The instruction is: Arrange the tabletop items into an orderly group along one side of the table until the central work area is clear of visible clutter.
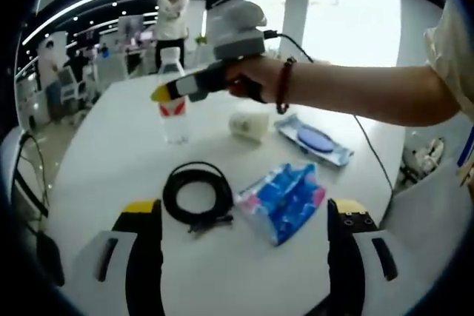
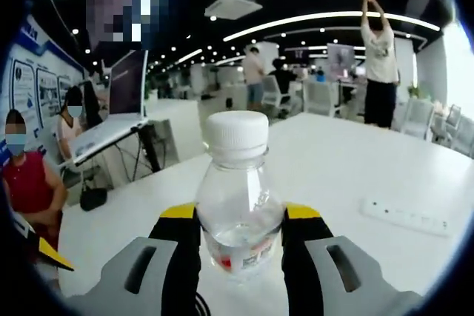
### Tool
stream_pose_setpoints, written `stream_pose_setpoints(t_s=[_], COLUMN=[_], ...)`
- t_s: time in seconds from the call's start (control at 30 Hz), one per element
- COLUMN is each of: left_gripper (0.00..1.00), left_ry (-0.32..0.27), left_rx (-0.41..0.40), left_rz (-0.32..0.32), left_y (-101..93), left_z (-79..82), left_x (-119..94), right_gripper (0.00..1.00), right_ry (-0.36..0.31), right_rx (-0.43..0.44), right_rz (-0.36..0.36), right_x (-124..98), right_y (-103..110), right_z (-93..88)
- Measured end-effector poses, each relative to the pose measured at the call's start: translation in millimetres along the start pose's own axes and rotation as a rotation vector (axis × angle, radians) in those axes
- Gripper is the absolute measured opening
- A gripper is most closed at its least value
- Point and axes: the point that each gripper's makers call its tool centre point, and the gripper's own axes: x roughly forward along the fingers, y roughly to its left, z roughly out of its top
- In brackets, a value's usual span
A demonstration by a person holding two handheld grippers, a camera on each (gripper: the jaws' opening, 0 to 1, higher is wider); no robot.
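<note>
Water bottle, capped and nearly empty, stands pinched in the right hand-held gripper; left hand-held gripper spread.

Strong daylight is admitted through the windows behind the table in the left gripper view, where they are blown out to plain white and the tabletop is washed pale, with only soft, faint shadows cast beneath the things on it. In the right gripper view the ceiling is left dark and is marked by curved light strips and small spotlights, while glare is seen on the white tabletop at the right. Straight lines are bent strongly by the fisheye towards the edges in both views, and the far room is rendered soft and slightly blurred.
</note>
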Motion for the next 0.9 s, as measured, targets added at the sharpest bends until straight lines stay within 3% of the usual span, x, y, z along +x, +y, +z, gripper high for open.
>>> stream_pose_setpoints(t_s=[0.43, 0.7, 0.9], left_gripper=[0.99, 0.99, 0.97], left_ry=[0.026, 0.036, 0.015], left_rx=[0.007, 0.005, 0.044], left_rz=[-0.006, -0.015, 0.019], left_y=[-1.2, -3.2, 1.0], left_z=[-8.0, -11.2, -6.1], left_x=[2, 1, -3], right_gripper=[0.42, 0.42, 0.42], right_ry=[-0.008, 0.002, 0.007], right_rx=[-0.014, -0.072, -0.065], right_rz=[0.022, 0.017, 0.003], right_x=[29, 33, 33], right_y=[-1, 6, 4], right_z=[-5.4, -9.1, -10.3])
